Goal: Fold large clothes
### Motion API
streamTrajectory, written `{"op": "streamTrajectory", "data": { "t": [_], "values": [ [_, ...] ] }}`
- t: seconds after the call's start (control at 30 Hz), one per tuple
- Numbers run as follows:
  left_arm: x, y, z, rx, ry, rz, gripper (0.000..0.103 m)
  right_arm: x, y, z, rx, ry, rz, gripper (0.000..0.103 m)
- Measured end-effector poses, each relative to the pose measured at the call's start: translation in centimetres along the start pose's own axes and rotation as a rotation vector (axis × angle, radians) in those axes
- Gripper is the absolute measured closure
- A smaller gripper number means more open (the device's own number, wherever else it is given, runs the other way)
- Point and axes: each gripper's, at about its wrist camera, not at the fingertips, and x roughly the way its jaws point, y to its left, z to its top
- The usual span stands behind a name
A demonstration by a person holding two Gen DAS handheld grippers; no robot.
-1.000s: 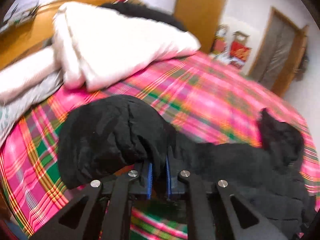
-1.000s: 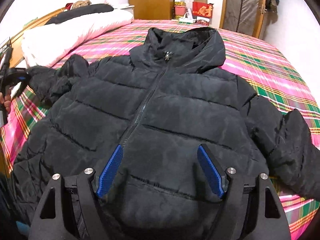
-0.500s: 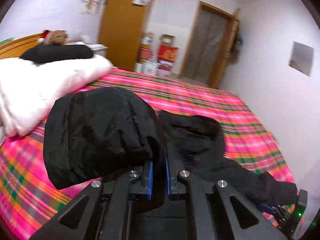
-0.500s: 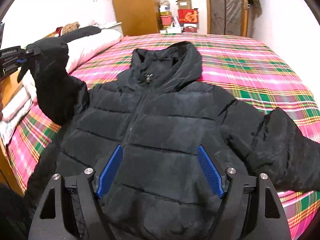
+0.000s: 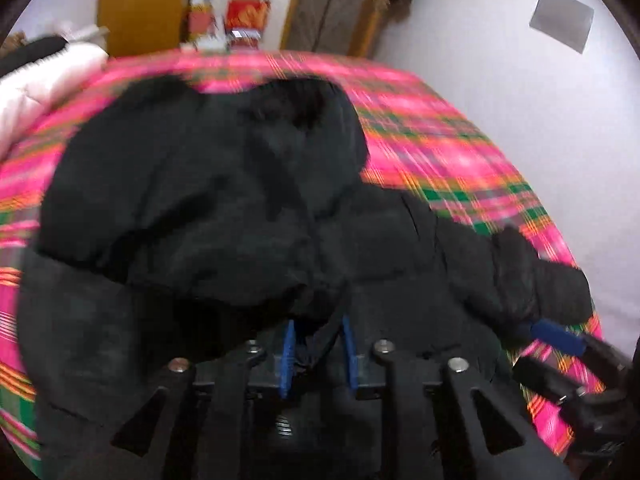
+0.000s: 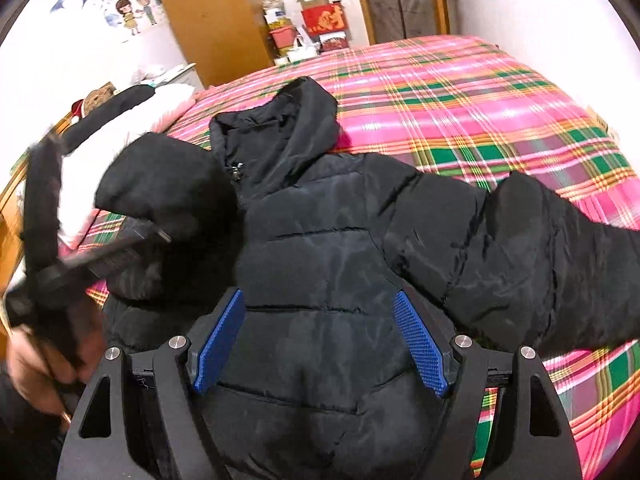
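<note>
A black puffer jacket (image 6: pixel 332 264) with a hood (image 6: pixel 288 132) lies face up on the plaid bed. My left gripper (image 5: pixel 316 344) is shut on the cuff of the jacket's left sleeve (image 5: pixel 192 200) and holds that sleeve folded over the chest; it also shows in the right wrist view (image 6: pixel 132 240). My right gripper (image 6: pixel 320 340) is open and empty, low over the jacket's lower front. The other sleeve (image 6: pixel 552 256) lies stretched out to the right.
The bed has a pink and green plaid cover (image 6: pixel 460 100). A white and pink duvet (image 6: pixel 120 140) is piled at the head end on the left. A wooden wardrobe (image 6: pixel 212 12), boxes (image 6: pixel 320 16) and a door stand beyond the bed.
My left gripper has carried the left sleeve up off the bed and across over the jacket's chest. My right gripper stays open over the hem, the view shifted a little left.
</note>
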Motion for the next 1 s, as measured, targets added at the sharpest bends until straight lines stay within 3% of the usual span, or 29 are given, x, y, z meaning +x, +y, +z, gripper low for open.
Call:
{"op": "streamTrajectory", "data": {
  "t": [0.1,0.2,0.33,0.5,0.67,0.83,0.9,0.97,1.0],
  "values": [
    [1.3,-0.8,-0.7,0.009,0.036,-0.07,0.048,0.3,-0.3,0.0,0.0,0.007,-0.011,0.026],
    [0.5,-2.0,-1.1,0.033,0.033,-0.125,0.041,0.2,-0.6,0.0,0.004,-0.005,-0.029,0.026],
    [-2.4,-2.9,-1.7,0.075,0.006,-0.137,0.041,-0.5,-1.3,0.2,0.027,-0.032,-0.047,0.026],
    [-7.3,0.3,-1.8,0.008,-0.062,-0.127,0.041,-1.5,-2.0,0.7,0.039,-0.091,-0.092,0.026],
    [-11.3,6.1,-1.1,-0.08,-0.165,-0.027,0.041,-2.1,-1.7,0.9,0.026,-0.132,-0.133,0.026],
    [-10.1,12.1,-1.3,-0.144,-0.172,0.119,0.041,-0.2,-0.3,0.8,-0.007,-0.111,-0.106,0.026],
    [-8.2,14.2,-1.6,-0.178,-0.131,0.18,0.043,1.7,1.0,0.8,-0.048,-0.08,-0.079,0.029],
    [-5.4,16.2,-1.9,-0.21,-0.046,0.194,0.043,3.6,1.9,0.6,-0.071,-0.036,-0.047,0.043],
    [-4.4,16.8,-2.1,-0.219,-0.017,0.201,0.043,4.8,2.2,0.4,-0.078,-0.003,-0.034,0.044]
  ]
}}
